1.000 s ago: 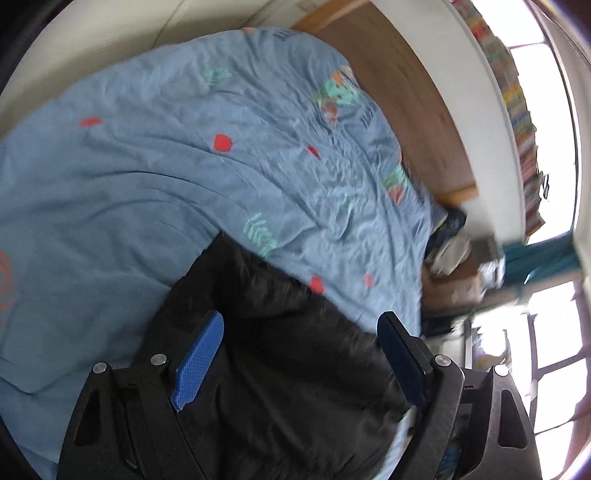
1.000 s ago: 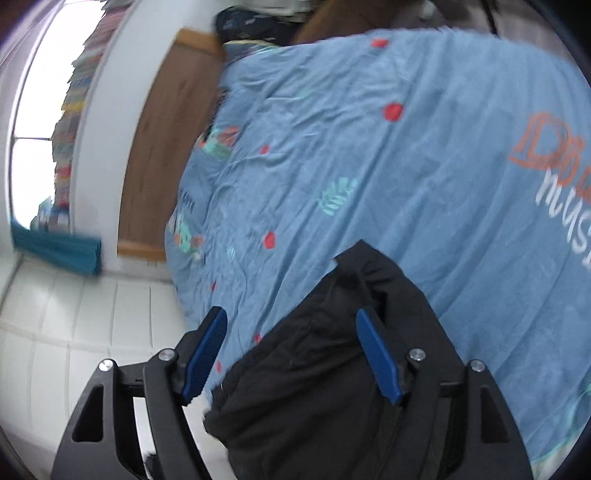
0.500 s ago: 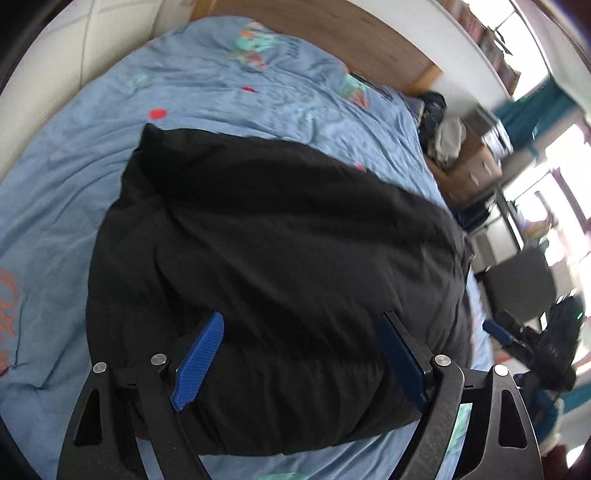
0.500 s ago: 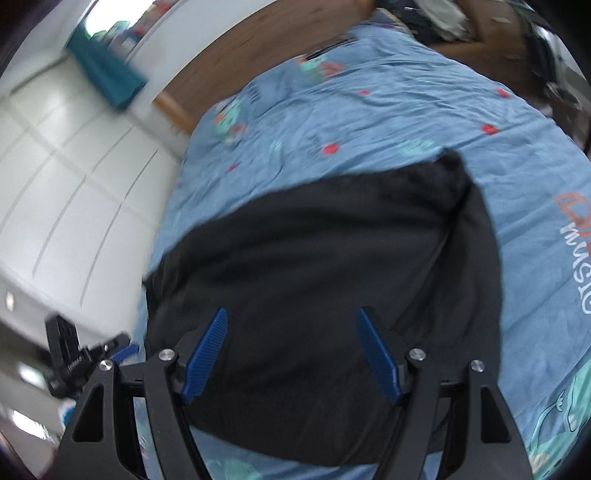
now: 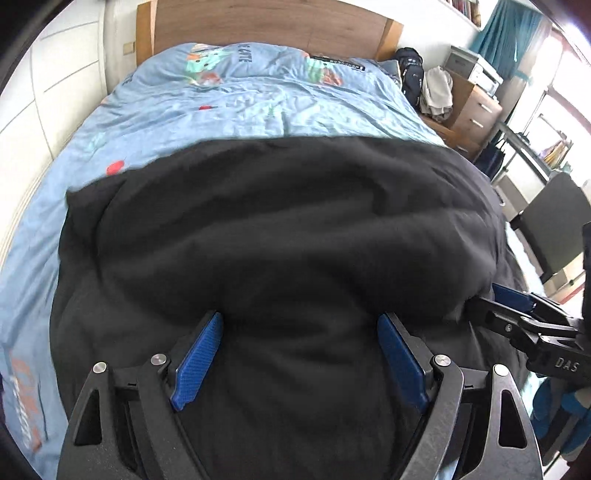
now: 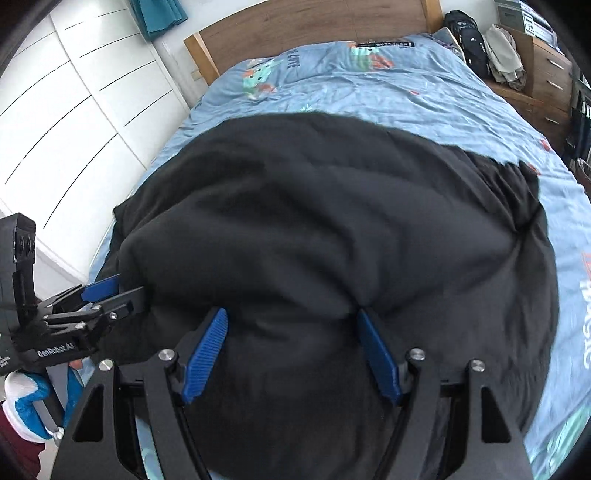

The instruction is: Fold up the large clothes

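Left-wrist and right-wrist views of a bed during the folding of a large black garment [image 5: 288,236]. The garment lies spread across the near half of a blue printed duvet [image 5: 258,99], its far edge running straight across the bed and its near part bunched into a thick roll at the foot; what kind of garment it is cannot be told. The left gripper [image 5: 299,354] stands with its blue pads [image 5: 197,360] wide apart, and dark cloth fills the space between them. Whether the pads press on that cloth or merely straddle it is not clear. The right gripper [image 6: 291,354] is set a little narrower, with cloth likewise bulging between its pads [image 6: 207,354], and its hold is equally uncertain. Each view shows the other gripper at the garment's side edge, so the two tools work the near hem together, well apart from each other. A wooden headboard [image 5: 258,26] and a bedside drawer unit [image 5: 476,110] bound the scene. The step in hand appears to be laying out the garment, or starting a first fold from the near edge. The next move would call for a firm hold on both near corners and for carrying them evenly toward the far edge, so that the fold stays square.
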The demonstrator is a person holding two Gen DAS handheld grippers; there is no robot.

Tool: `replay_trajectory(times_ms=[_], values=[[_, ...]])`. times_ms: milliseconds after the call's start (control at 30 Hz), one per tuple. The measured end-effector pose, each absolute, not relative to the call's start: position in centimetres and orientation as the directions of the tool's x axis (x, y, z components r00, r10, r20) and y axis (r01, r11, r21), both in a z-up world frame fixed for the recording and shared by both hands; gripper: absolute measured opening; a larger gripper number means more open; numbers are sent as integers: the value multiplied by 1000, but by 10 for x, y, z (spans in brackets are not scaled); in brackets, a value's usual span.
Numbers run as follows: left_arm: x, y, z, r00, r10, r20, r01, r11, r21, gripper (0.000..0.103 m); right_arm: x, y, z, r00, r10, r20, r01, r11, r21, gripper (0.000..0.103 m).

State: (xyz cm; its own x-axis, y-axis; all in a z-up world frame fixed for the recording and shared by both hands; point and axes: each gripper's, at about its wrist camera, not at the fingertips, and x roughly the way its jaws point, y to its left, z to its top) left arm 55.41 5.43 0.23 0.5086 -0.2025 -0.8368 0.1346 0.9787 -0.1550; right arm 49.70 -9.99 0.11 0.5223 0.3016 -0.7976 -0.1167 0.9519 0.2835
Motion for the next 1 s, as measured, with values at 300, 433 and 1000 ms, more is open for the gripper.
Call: replay_trajectory(times_ms=[300,433,1000], values=[[629,42,-13,480,-157,-863,123,986,-112,85,569,-106,-13,525,291,-800,-95,954,284,71],[657,41,-17,464,-153,-872,99,988,-121,88,602,-111,-20,521,279,-807,-76,957,282,71],[721,43,-67,375,-105,-921,42,994,-96,102,683,-119,-72,414,239,-879,-9,966,259,76]])
